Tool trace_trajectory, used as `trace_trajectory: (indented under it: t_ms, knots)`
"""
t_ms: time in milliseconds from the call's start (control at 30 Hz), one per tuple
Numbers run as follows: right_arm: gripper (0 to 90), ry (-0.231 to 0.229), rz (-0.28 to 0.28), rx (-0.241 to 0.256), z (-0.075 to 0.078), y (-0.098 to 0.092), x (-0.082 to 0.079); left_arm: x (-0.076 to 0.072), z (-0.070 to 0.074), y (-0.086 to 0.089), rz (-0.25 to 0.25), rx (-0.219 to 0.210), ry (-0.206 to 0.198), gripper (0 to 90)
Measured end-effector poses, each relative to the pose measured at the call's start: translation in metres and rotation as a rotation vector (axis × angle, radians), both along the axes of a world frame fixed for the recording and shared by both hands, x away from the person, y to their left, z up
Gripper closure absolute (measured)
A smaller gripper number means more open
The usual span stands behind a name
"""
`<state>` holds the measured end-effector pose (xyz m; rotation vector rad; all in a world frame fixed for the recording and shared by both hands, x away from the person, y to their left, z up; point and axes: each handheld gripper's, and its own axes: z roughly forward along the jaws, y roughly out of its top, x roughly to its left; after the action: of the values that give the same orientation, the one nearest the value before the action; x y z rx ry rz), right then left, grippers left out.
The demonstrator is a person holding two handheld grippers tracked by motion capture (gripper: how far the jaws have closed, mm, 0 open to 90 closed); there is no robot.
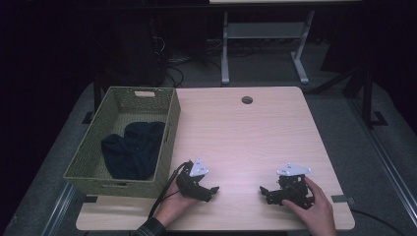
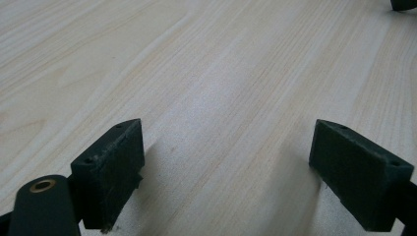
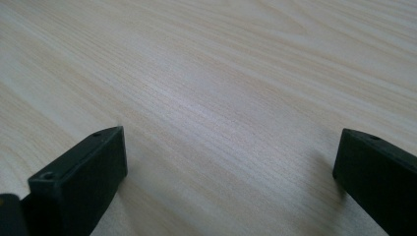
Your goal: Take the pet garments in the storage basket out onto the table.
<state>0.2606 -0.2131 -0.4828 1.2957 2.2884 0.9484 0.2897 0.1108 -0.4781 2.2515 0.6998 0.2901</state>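
Now, left gripper (image 1: pixel 212 191): my jaws spread, empty.
Right gripper (image 1: pixel 266 192): likewise spread.
Risk: cloth (image 1: pixel 132 149) snagging basket (image 1: pixel 88 147) weave, I reckon.

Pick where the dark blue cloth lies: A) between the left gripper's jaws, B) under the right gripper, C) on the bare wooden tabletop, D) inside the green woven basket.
D: the dark blue cloth sits bunched on the floor of the green woven basket at the table's left edge, apart from both grippers.
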Motion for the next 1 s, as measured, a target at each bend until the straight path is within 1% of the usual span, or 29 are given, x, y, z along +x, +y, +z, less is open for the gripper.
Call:
trace_trajectory:
  t_ms: [300, 567, 667, 867, 1000]
  knots:
    - [0.0, 0.0, -0.001, 0.0, 0.0, 0.0, 0.0, 0.001, 0.0, 0.0, -0.007, 0.001, 0.002, 12.9]
    - [0.0, 0.001, -0.002, 0.0, 0.0, 0.0, 0.0, 0.004, 0.003, 0.002, -0.002, 0.002, 0.031, 13.5]
    - [0.0, 0.0, -0.001, -0.001, 0.0, 0.0, 0.0, 0.004, 0.005, 0.002, -0.003, 0.001, 0.031, 13.6]
    - [0.0, 0.0, 0.0, 0.0, 0.0, 0.0, 0.0, 0.005, 0.009, 0.004, -0.003, -0.013, 0.025, 13.7]
    - [0.0, 0.0, 0.0, -0.001, 0.0, 0.0, 0.0, 0.005, 0.011, 0.005, -0.001, -0.021, 0.029, 13.8]
